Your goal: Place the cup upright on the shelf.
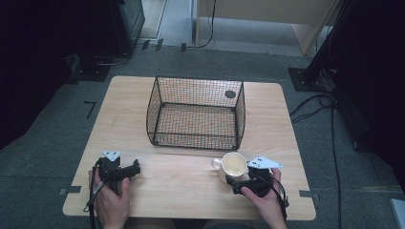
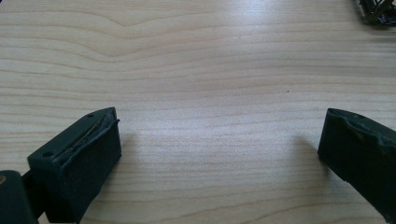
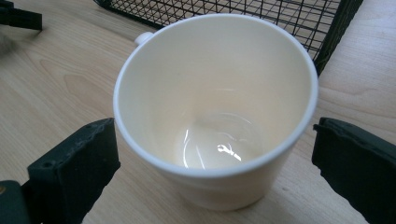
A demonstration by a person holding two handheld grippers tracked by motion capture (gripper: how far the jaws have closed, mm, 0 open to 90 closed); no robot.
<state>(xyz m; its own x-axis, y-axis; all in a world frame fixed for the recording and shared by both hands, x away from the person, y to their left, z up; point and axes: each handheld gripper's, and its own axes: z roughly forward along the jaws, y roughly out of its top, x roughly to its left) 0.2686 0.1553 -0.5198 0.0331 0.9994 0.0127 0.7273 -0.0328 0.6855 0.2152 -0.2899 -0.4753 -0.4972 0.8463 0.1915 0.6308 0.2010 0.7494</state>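
A white mug [image 1: 233, 164] stands upright and empty on the wooden table [image 1: 181, 186], in front of the wire basket's right corner. My right gripper [image 1: 239, 175] is open, with one jaw on each side of the mug [image 3: 215, 93]; its own view [image 3: 213, 126] shows a small gap at the right jaw. The mug's handle [image 3: 142, 37] points away from the gripper. My left gripper [image 1: 133, 169] rests near the front left of the table. It is open, with bare wood between its jaws [image 2: 219, 121].
A black wire basket [image 1: 196, 112] stands empty at the middle back of the table, just behind the mug [image 3: 233, 9]. One of its corners shows in the left gripper view [image 2: 378, 11]. Cables [image 1: 315, 107] lie on the grey floor to the right.
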